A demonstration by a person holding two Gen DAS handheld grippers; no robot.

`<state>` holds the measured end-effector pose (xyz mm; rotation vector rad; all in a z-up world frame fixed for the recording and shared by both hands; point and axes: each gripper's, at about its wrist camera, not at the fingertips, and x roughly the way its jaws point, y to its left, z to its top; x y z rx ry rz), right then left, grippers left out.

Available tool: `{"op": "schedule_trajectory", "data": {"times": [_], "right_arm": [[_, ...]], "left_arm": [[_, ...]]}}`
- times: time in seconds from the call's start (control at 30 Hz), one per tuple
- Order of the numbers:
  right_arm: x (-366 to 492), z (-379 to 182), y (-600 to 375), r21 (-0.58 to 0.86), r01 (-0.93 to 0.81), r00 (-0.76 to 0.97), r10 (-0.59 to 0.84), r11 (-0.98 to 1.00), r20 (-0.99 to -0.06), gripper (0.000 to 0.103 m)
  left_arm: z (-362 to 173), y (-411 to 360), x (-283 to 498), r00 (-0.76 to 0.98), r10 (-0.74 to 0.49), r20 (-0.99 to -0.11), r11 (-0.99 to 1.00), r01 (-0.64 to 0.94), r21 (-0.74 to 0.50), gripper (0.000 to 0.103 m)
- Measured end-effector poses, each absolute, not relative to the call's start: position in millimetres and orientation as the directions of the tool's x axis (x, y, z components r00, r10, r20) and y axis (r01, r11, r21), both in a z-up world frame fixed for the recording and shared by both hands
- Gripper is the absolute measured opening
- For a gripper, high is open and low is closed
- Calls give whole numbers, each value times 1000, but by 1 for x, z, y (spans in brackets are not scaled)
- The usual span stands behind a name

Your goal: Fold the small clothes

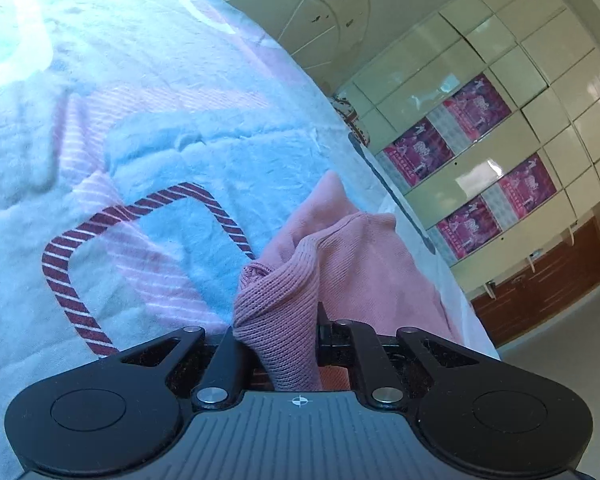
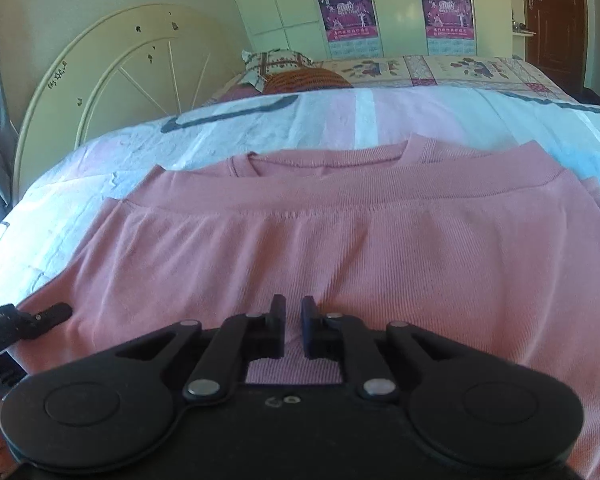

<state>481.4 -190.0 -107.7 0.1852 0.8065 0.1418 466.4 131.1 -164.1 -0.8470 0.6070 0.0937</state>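
A pink knit top [image 2: 340, 240] lies on the bed, folded so its hem band sits just below the neckline. My left gripper [image 1: 278, 332] is shut on a bunched corner of the pink top [image 1: 292, 288] and holds it just above the bedsheet. It also shows at the left edge of the right wrist view [image 2: 48, 314], at the top's left corner. My right gripper [image 2: 293, 308] hovers low over the near part of the top, its jaws nearly closed with a narrow gap and nothing between them.
The bed has a white sheet [image 1: 160, 140] with pink and maroon striped patterns. A round cream headboard [image 2: 112, 80] stands at the left. A patterned pillow [image 2: 276, 64] and an orange cushion [image 2: 308, 80] lie behind. Wardrobe doors with magenta posters [image 2: 348, 8] stand beyond.
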Motion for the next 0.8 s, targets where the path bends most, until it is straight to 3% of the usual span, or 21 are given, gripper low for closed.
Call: {"op": "schedule_trajectory", "data": {"times": [0.13, 0.27, 0.4, 0.5, 0.57, 0.73, 0.8], "right_arm": [[489, -121, -189, 205, -66, 640, 199, 976, -742, 5], [489, -123, -189, 183, -100, 646, 204, 978, -736, 4], [489, -125, -188, 157, -130, 658, 204, 979, -725, 2], [488, -127, -192, 169, -141, 669, 219, 976, -710, 2], [488, -127, -196, 196, -139, 670, 237, 971, -703, 2], [492, -125, -212, 288, -147, 647, 312, 946, -696, 2], [483, -115, -234, 367, -124, 671, 350, 922, -654, 8]], "left_arm": [[-181, 145, 465, 856, -186, -483, 546, -319, -775, 12], [-184, 147, 471, 849, -197, -491, 533, -327, -780, 11], [-177, 148, 466, 877, -188, -443, 517, -295, -804, 9], [-184, 146, 477, 839, -201, -506, 523, -345, -779, 9], [-184, 148, 477, 848, -199, -492, 483, -352, -802, 8], [-117, 105, 483, 895, -238, -378, 635, -152, -758, 8], [-86, 70, 490, 892, -293, -345, 698, -46, -714, 8]]}}
